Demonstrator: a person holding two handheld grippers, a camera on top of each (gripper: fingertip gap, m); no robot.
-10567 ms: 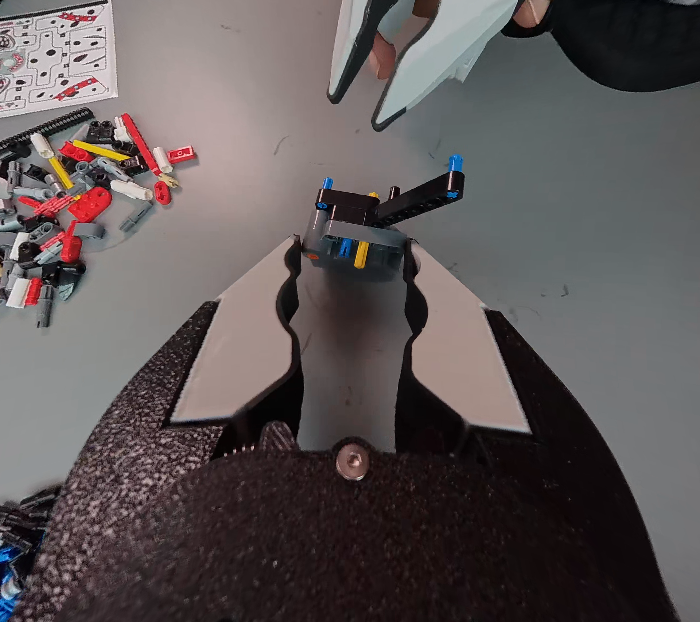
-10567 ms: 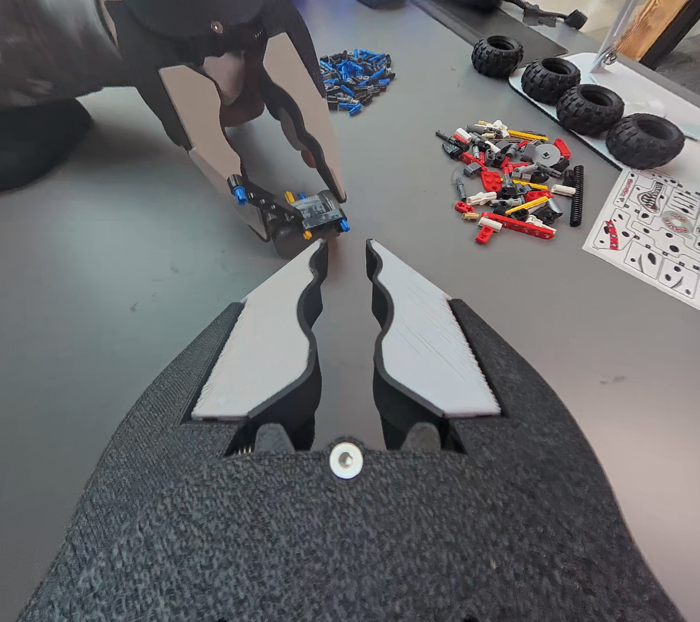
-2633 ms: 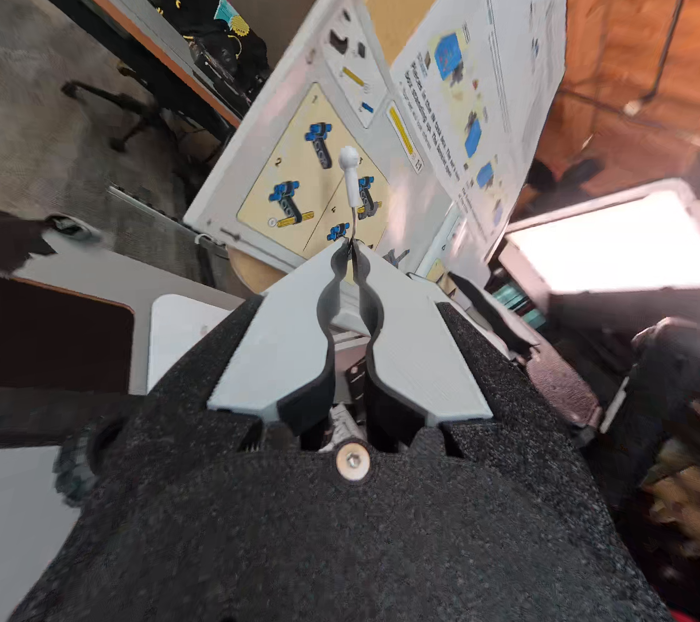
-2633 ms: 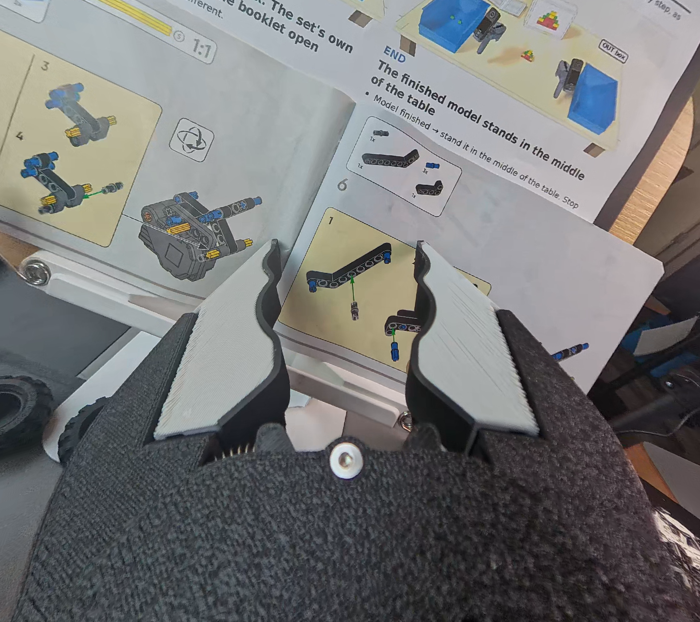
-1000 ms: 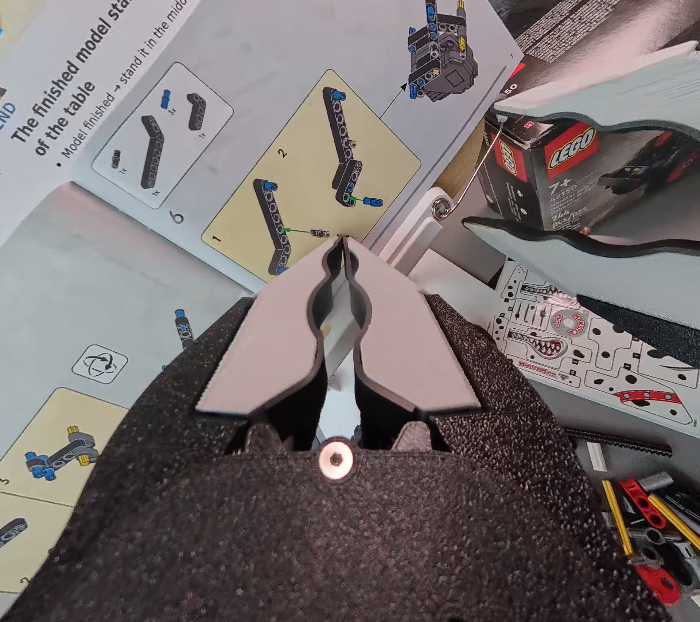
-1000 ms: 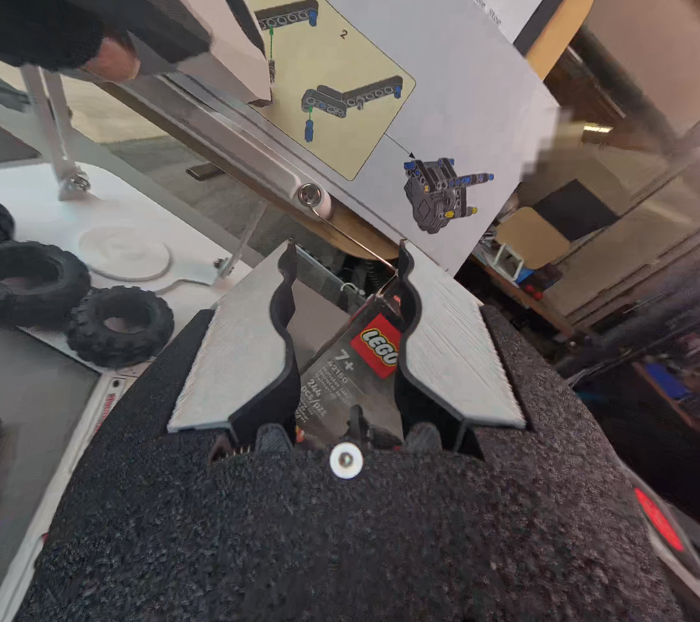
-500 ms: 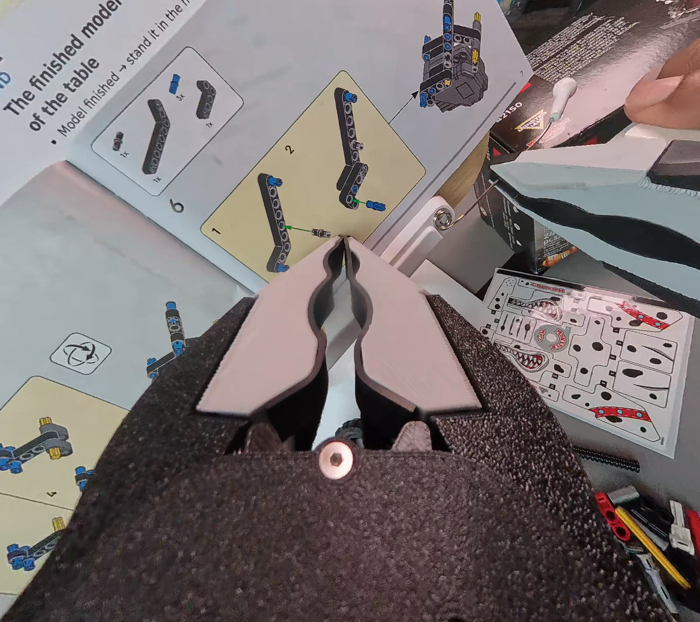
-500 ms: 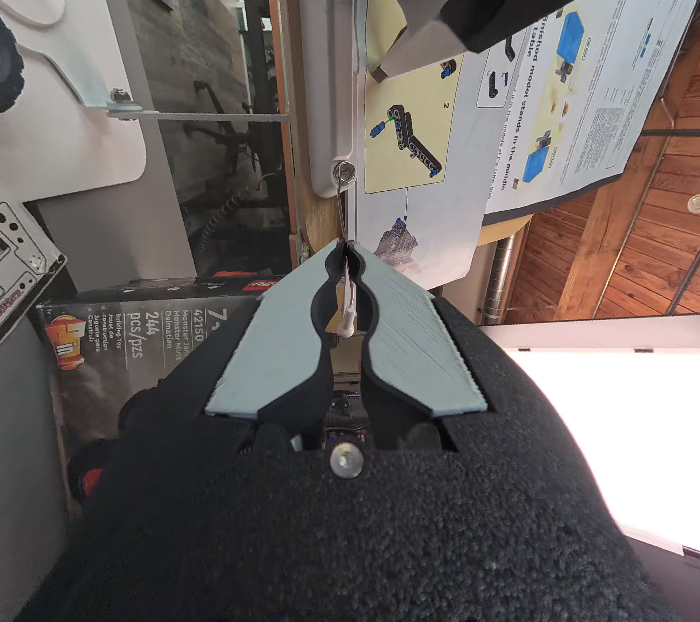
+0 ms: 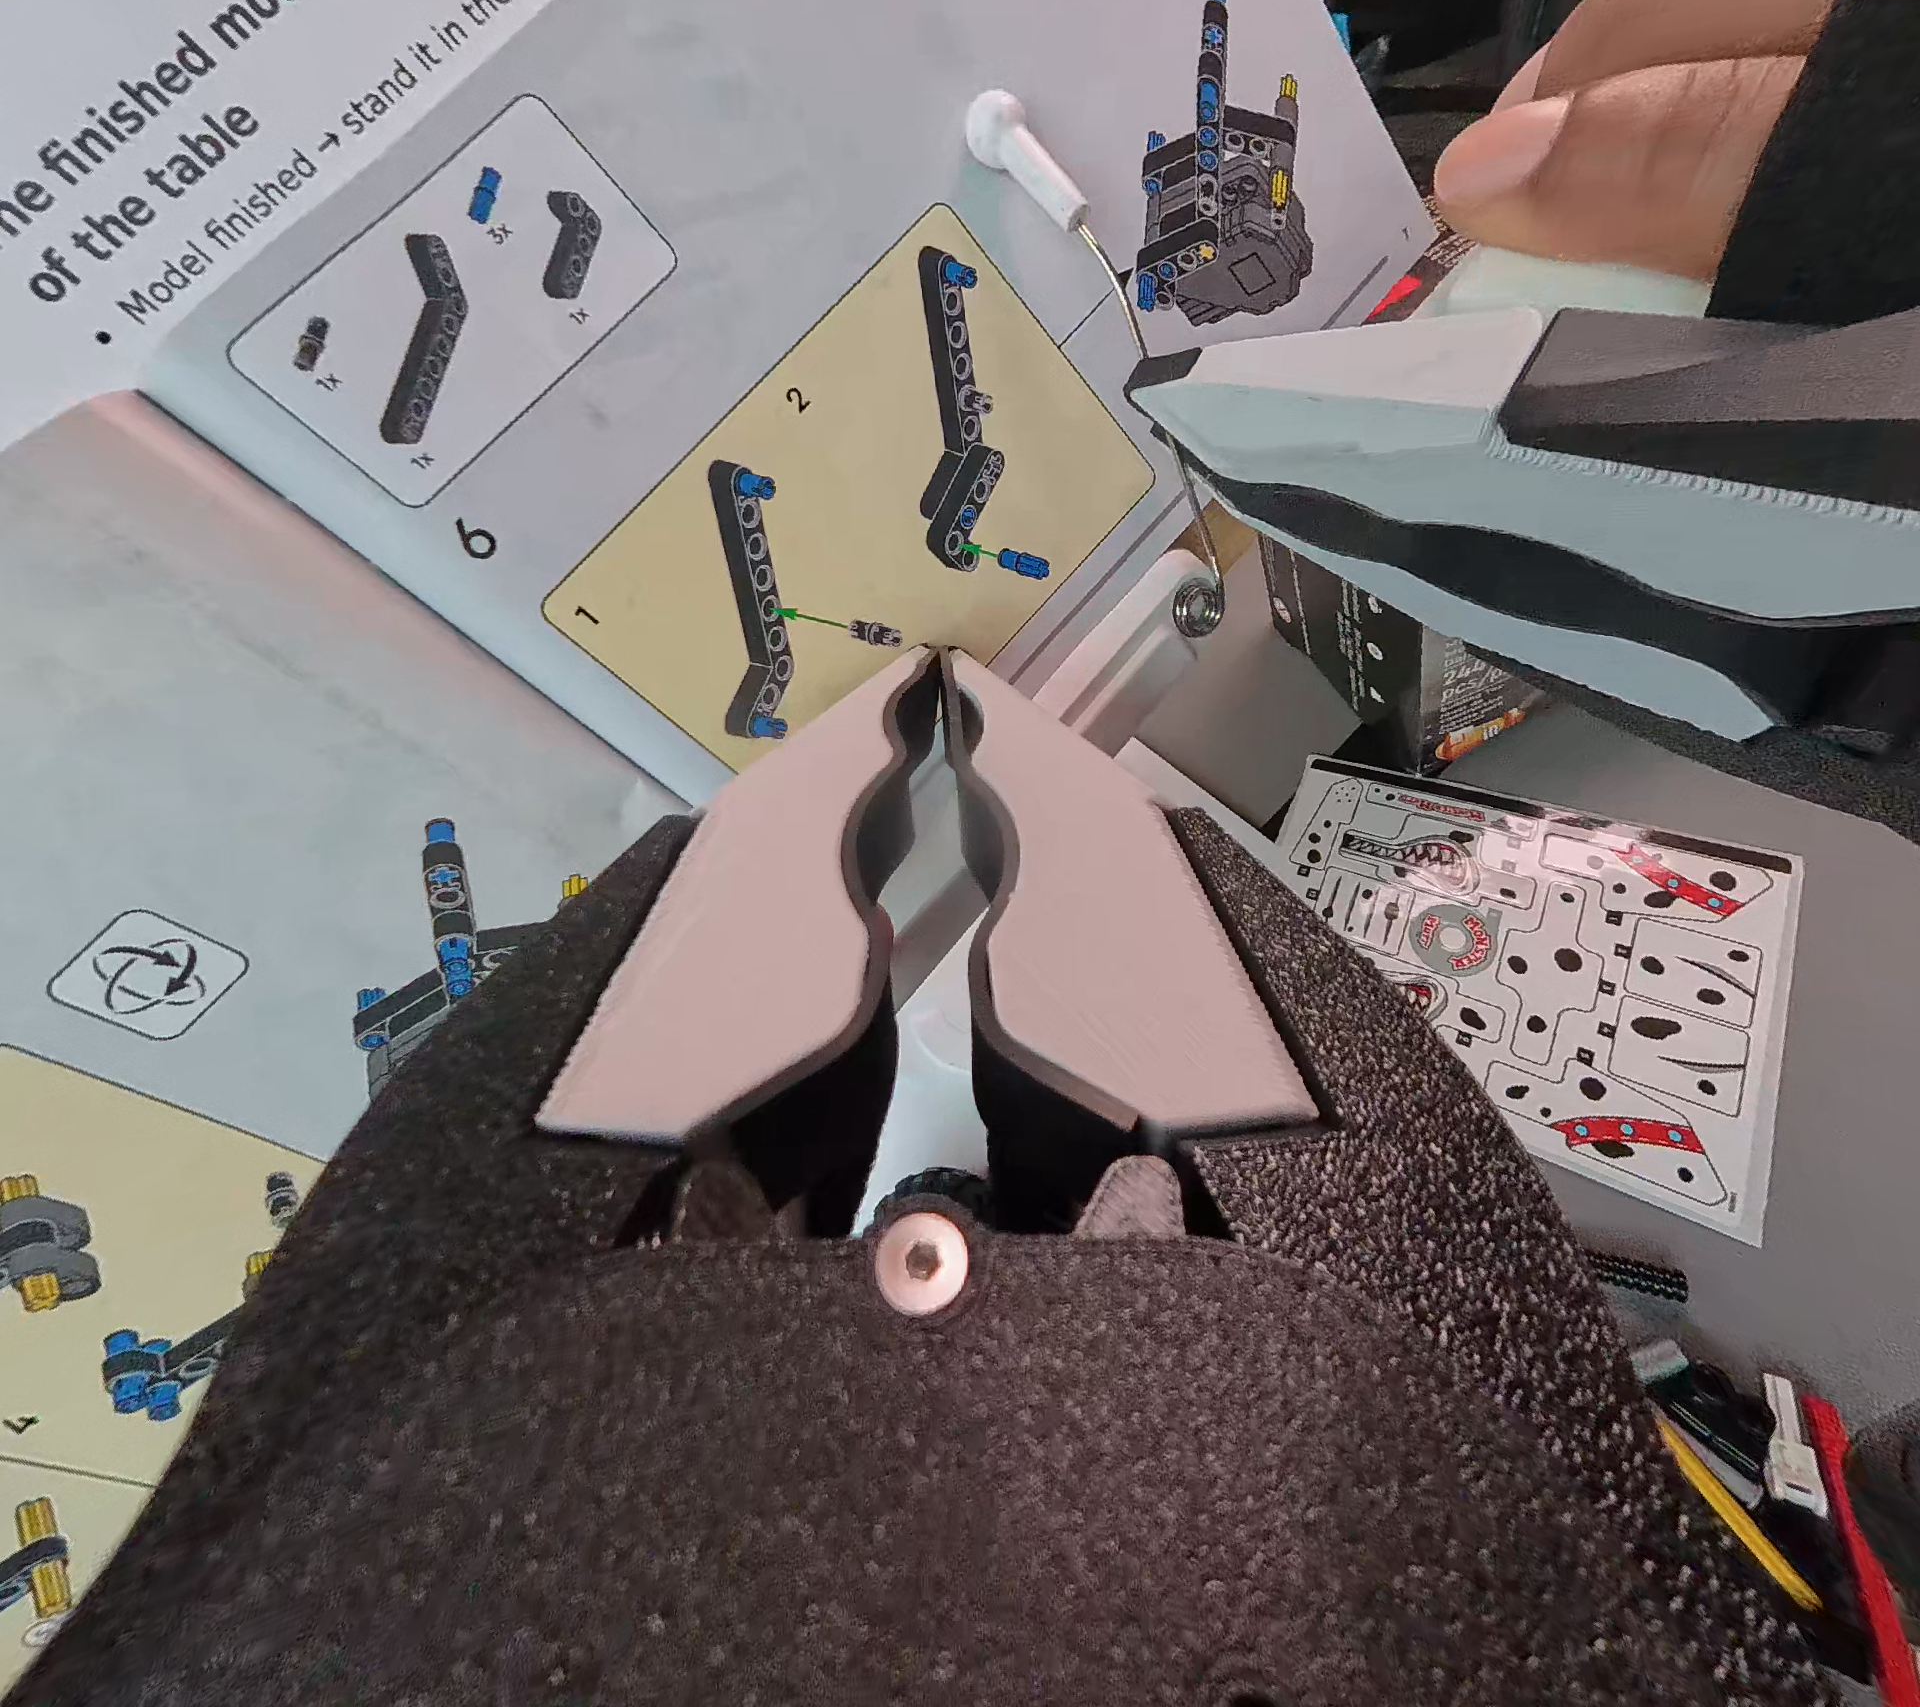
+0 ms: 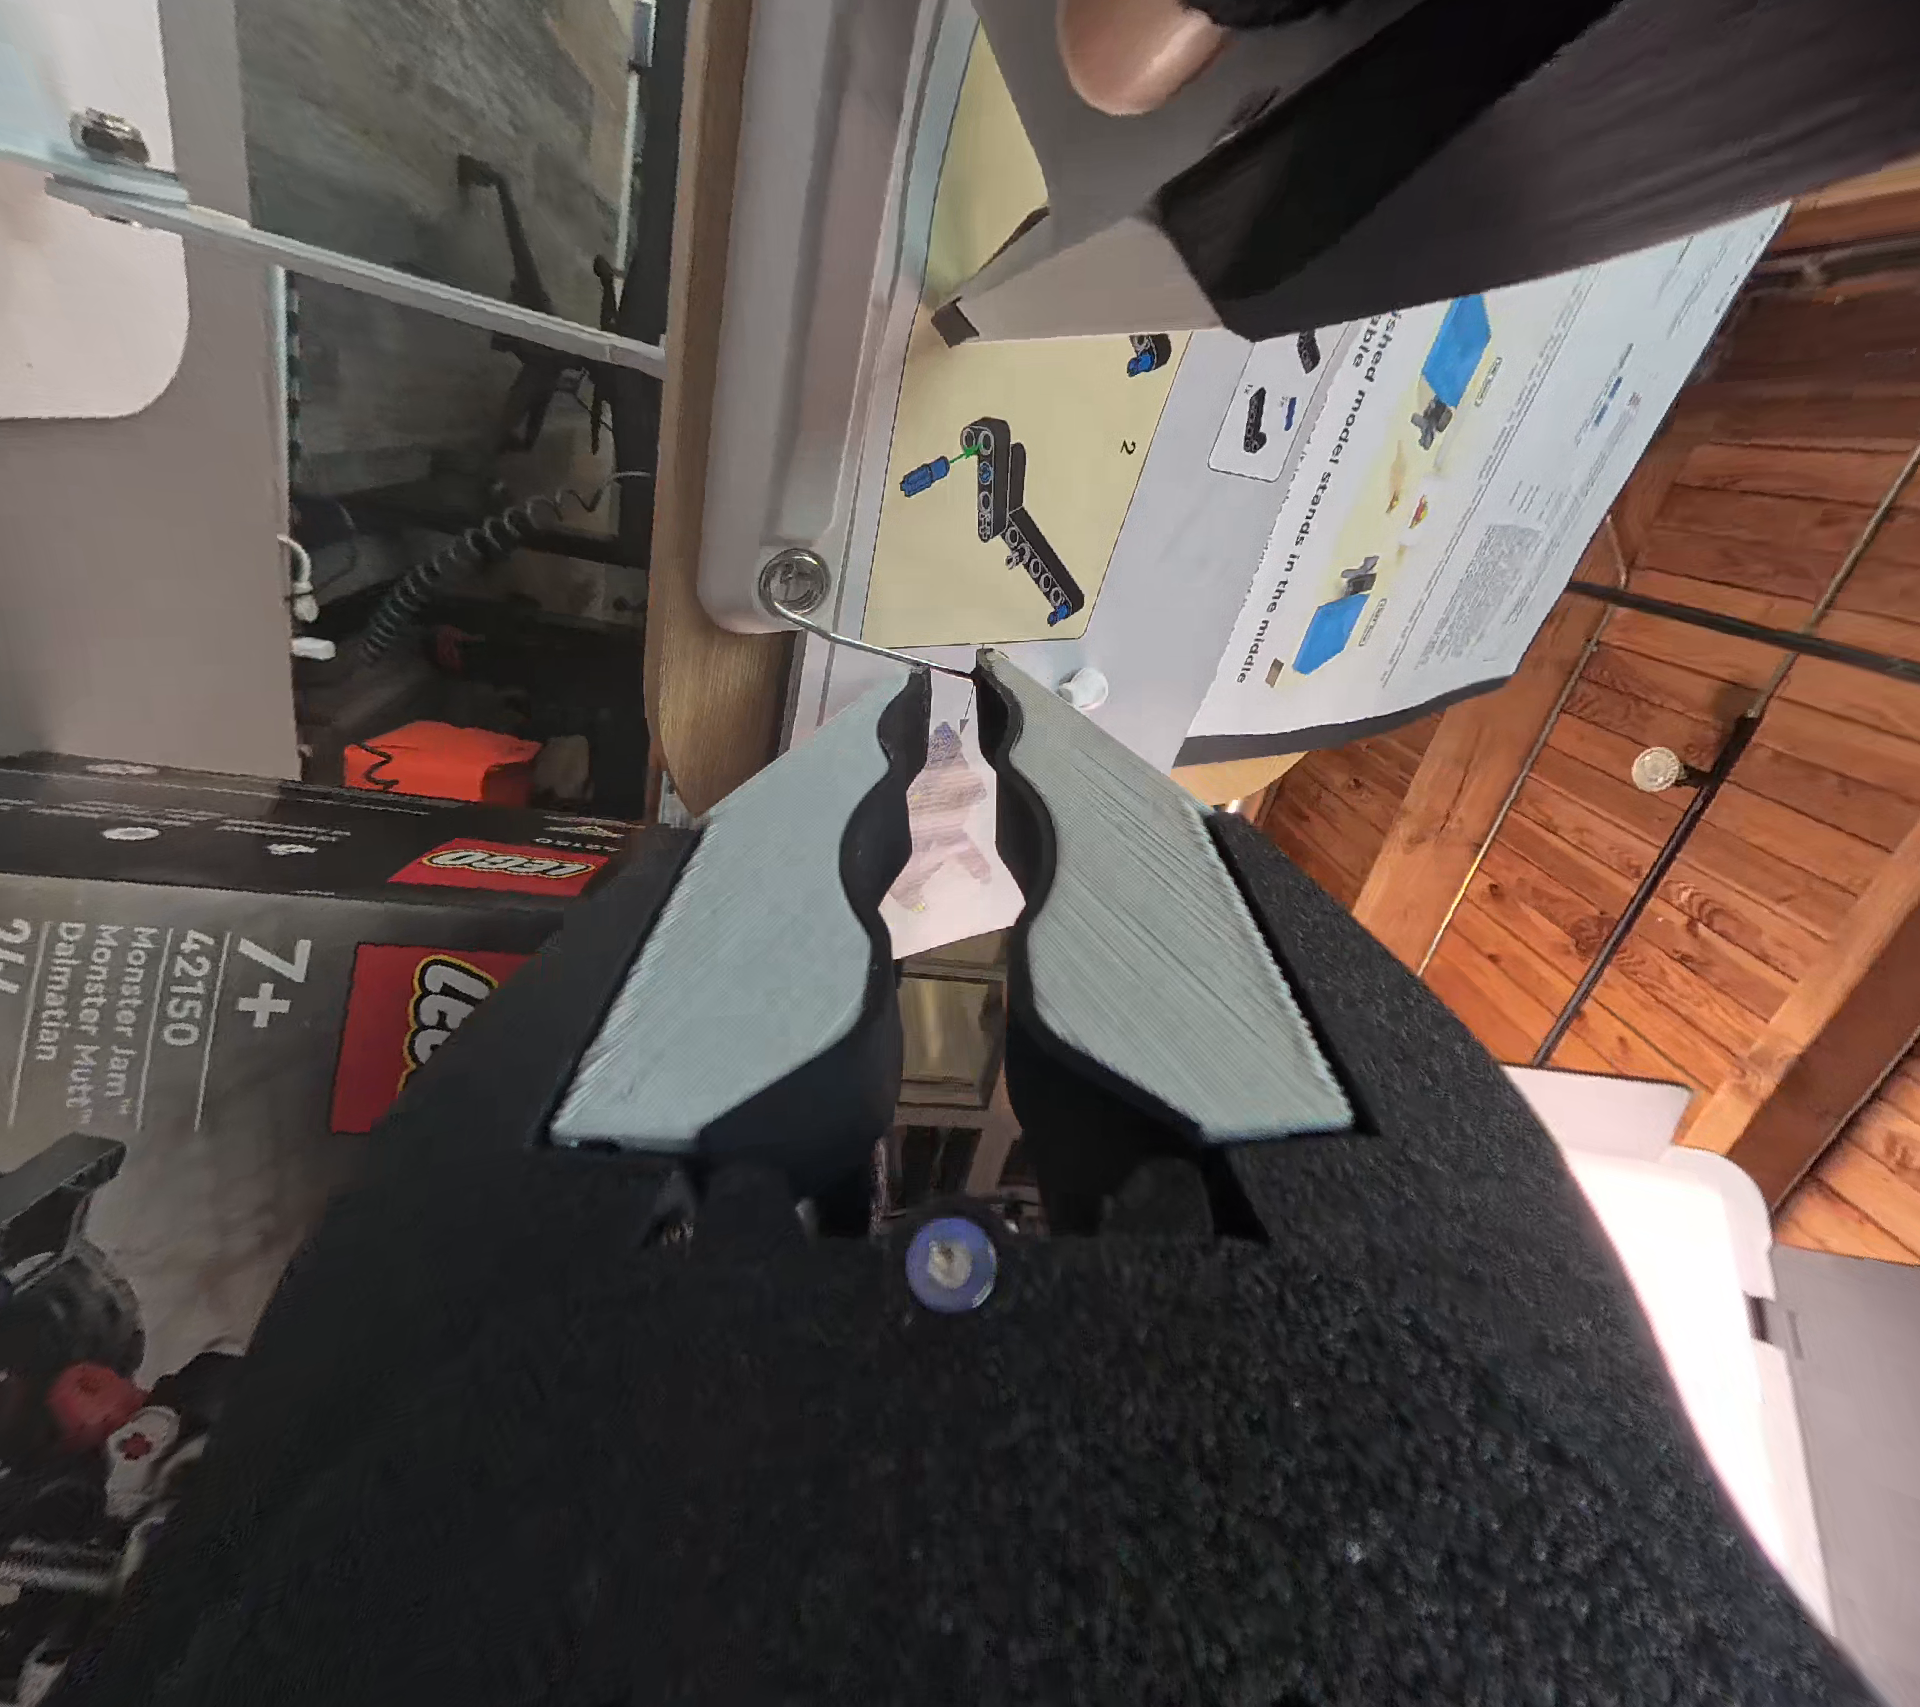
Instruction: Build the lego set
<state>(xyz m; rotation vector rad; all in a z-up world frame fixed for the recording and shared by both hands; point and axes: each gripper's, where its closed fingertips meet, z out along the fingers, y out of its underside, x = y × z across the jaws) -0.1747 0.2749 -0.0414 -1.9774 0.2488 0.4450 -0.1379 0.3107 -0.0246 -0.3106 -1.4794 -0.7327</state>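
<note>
The open instruction booklet (image 9: 727,47) stands on a white book stand (image 9: 1127,655); its right page also shows in the right wrist view (image 10: 997,504). My left gripper (image 9: 940,651) is shut with nothing between its fingers, and its tips rest on the lower edge of the right page. My right gripper (image 10: 951,670) is shut on the stand's thin wire page holder (image 10: 862,641). That gripper comes in from the right in the left wrist view (image 9: 1153,410). The holder's white cap (image 9: 1013,145) lies on the page. No Lego assembly is in view.
A black Lego box (image 10: 208,982) stands right of the stand. A sticker sheet (image 9: 1538,982) lies on the grey table (image 9: 1860,982). Loose red, yellow and black pieces (image 9: 1766,1470) lie at the lower right. A person's fingers (image 9: 1621,130) hold the right gripper. The gap from one gripper's tips to the other's is roughly 6 cm.
Both grippers left the assembly on the table and came up to the booklet. In the last half second my right gripper swung the wire holder over onto the right page. My left gripper stayed put.
</note>
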